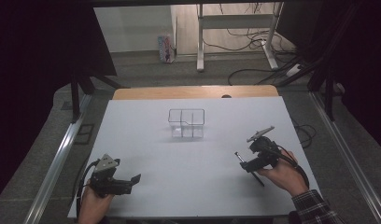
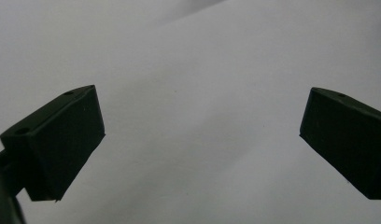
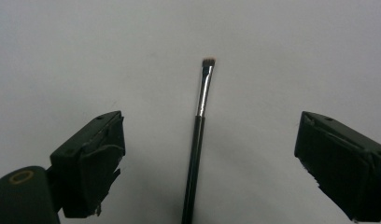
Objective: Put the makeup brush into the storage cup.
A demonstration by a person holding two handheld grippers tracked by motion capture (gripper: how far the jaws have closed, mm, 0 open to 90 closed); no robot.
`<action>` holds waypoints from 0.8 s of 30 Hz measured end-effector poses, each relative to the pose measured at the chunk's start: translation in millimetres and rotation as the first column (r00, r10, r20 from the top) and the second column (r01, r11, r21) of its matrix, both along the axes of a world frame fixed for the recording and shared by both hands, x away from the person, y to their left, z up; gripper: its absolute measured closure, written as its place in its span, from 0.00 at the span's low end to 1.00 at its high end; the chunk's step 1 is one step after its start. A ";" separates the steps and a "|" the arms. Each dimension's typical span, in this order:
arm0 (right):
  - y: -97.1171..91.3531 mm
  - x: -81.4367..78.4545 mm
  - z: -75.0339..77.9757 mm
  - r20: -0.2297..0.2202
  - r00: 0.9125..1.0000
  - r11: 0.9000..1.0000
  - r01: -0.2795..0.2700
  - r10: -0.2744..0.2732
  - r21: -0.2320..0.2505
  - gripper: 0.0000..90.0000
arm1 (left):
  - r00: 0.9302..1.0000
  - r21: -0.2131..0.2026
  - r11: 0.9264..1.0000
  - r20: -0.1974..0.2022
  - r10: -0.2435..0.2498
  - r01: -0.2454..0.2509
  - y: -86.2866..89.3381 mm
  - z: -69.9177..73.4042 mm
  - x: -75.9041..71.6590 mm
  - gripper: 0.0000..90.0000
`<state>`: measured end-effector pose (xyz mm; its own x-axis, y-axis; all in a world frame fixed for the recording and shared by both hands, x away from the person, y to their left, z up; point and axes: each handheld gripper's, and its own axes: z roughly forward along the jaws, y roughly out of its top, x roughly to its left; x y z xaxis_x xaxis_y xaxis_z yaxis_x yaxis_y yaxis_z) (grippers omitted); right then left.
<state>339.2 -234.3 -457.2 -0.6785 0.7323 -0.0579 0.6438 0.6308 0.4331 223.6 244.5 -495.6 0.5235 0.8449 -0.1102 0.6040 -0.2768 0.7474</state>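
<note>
While the right gripper [image 3: 209,154] is held wide apart, a small brush [image 3: 198,140] is seen lying on the table [image 1: 179,158] between its jaws, untouched. Left gripper [image 2: 202,140] is kept spread wide, nothing gripped.

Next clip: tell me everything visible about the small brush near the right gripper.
The makeup brush is slim, with a long black handle, a shiny silver ferrule and a short, flat tuft of brownish bristles. It lies flat on the white table, bristles pointing away from the person. It sits between the open jaws of the right gripper, with clear gaps on both sides, so only the table touches it.
</note>
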 end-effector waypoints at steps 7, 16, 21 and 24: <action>-2.2 1.6 -7.8 -0.023 1.000 1.000 0.002 -0.002 -0.010 0.19 | 1.000 0.005 1.000 -0.002 -0.004 0.004 -0.7 -0.2 0.1 0.01; -2.8 2.0 -25.6 -0.085 0.996 0.998 -0.020 0.015 -0.063 0.35 | 1.000 0.006 1.000 -0.001 -0.006 0.006 -0.9 -0.3 0.0 0.01; -2.5 0.9 -35.6 -0.133 0.991 0.992 -0.044 0.027 -0.121 0.51 | 1.000 0.006 1.000 0.001 -0.010 0.010 -1.2 -0.2 -0.2 0.01; -3.9 1.5 -35.7 -0.151 0.988 0.993 -0.047 0.031 -0.105 0.59 | 1.000 0.006 1.000 0.000 -0.012 0.012 -1.4 -0.2 -0.3 0.01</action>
